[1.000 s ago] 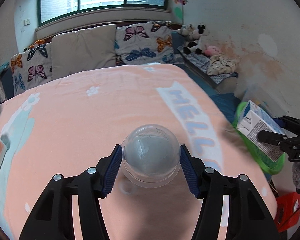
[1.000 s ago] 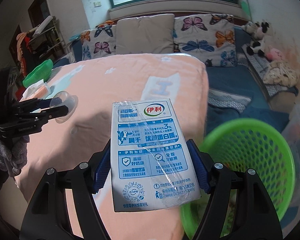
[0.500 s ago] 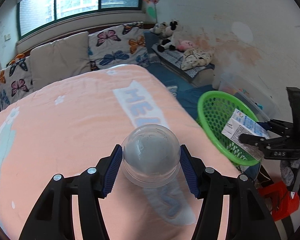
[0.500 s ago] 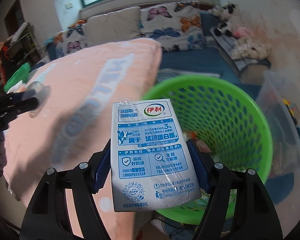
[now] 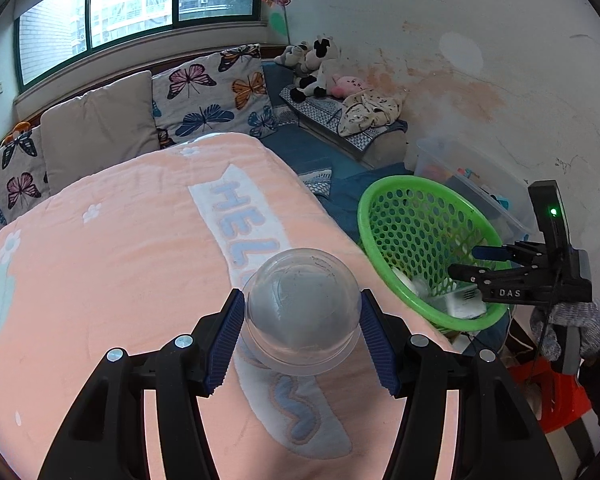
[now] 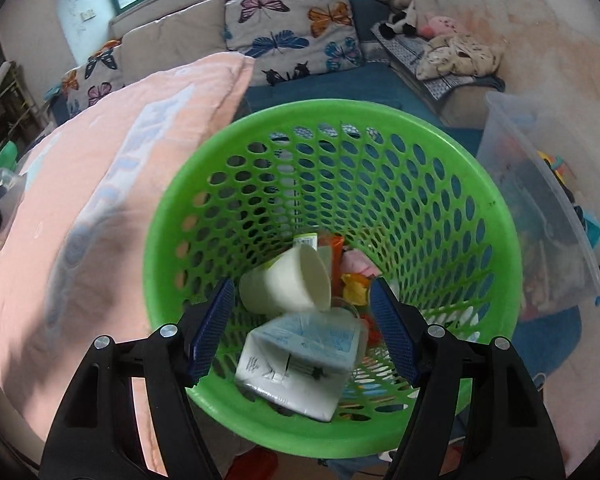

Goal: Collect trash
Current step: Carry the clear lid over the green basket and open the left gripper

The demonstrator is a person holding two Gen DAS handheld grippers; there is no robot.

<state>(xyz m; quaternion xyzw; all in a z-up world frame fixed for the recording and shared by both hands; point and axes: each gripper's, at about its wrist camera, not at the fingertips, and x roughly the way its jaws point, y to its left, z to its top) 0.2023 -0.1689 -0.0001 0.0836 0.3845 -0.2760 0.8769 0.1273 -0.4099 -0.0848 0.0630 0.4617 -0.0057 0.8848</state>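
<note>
Left wrist view: the left gripper squeezes a clear dome lid above the pink blanket.

Right wrist view: the right gripper is spread wide, holding nothing. The milk carton lies inside the green basket, near a white cup.

Milk carton and cup lie in basket beside bed.

Probably a bedroom: bed, pillows
</note>
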